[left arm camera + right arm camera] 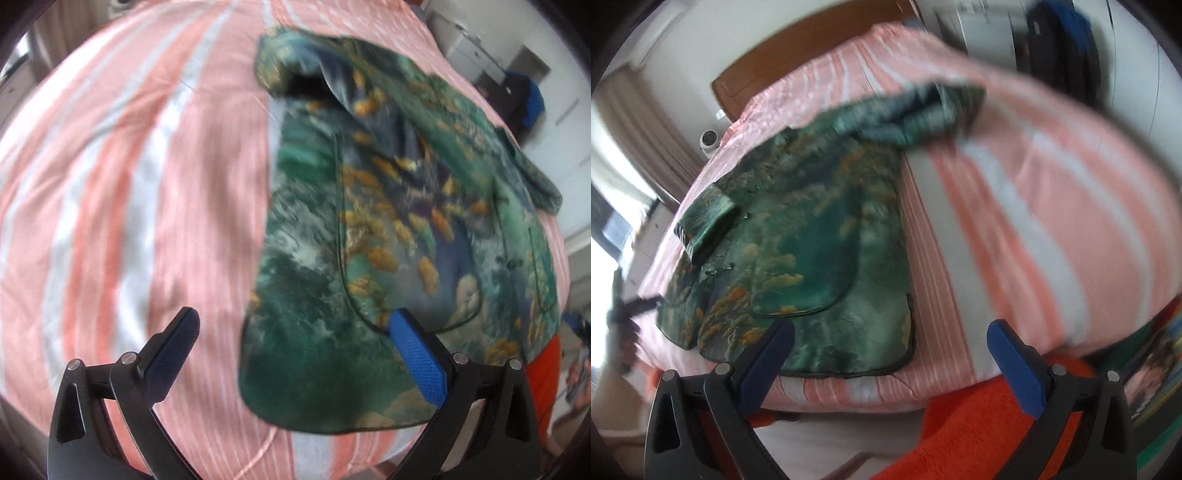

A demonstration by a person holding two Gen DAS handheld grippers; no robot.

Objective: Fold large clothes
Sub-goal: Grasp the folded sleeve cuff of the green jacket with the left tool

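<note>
A green patterned jacket [388, 229] with orange and blue print lies spread on a bed with a pink and white striped cover [129, 184]. One sleeve is folded across its chest. My left gripper [295, 325] hovers open above the jacket's lower left hem, holding nothing. In the right wrist view the same jacket [812, 229] lies left of centre with its far sleeve [923, 110] bunched at the top. My right gripper [890, 332] hangs open over the hem's right corner and the bed's near edge, with nothing between its fingers.
Red-orange fabric [979, 432] lies below the bed's near edge. A wooden headboard [812, 55] and curtains [639, 129] stand at the far side. White cabinets [480, 55] and a dark blue bag [524, 99] are beyond the bed. The striped bed cover [1052, 221] stretches wide beside the jacket.
</note>
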